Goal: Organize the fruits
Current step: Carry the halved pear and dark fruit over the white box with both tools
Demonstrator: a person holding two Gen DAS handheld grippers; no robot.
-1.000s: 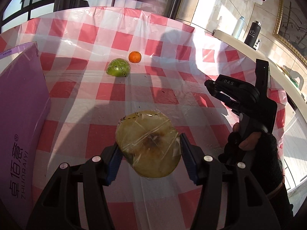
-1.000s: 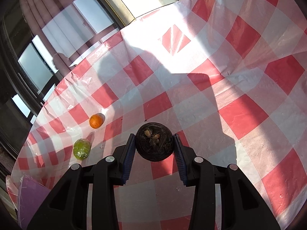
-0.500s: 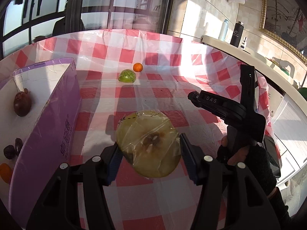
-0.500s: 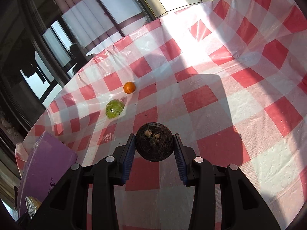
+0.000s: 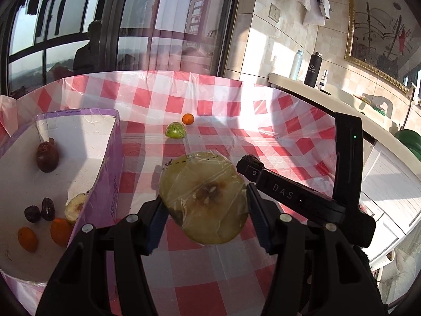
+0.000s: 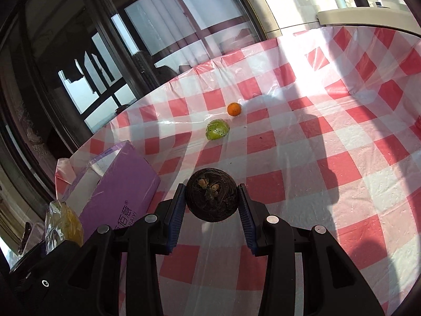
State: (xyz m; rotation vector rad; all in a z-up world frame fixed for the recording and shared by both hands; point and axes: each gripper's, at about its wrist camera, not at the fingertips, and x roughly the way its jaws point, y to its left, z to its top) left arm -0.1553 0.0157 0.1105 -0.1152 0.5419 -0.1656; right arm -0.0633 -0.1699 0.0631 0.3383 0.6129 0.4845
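My left gripper [image 5: 205, 205] is shut on a plastic-wrapped apple half [image 5: 204, 197], held above the table just right of the purple box [image 5: 110, 184]. The box holds a dark red fruit [image 5: 47, 156], two dates [image 5: 39, 210], small oranges [image 5: 60, 230] and an apple piece [image 5: 75, 206]. My right gripper [image 6: 210, 201] is shut on a dark round mangosteen [image 6: 211, 194], held above the table; its body shows in the left wrist view [image 5: 302, 197]. A green kiwi half [image 6: 217, 129] and a small orange [image 6: 234, 109] lie far back on the table.
The red-and-white checked tablecloth [image 6: 329, 158] covers the table. The purple box also shows at the left of the right wrist view [image 6: 118, 184]. A counter with bottles [image 5: 313, 69] runs along the right. Windows stand behind the table.
Both grippers have risen and pulled back with their fruits. The left has swung toward the purple box, whose inside has come into view. The right gripper has moved closer to the left.
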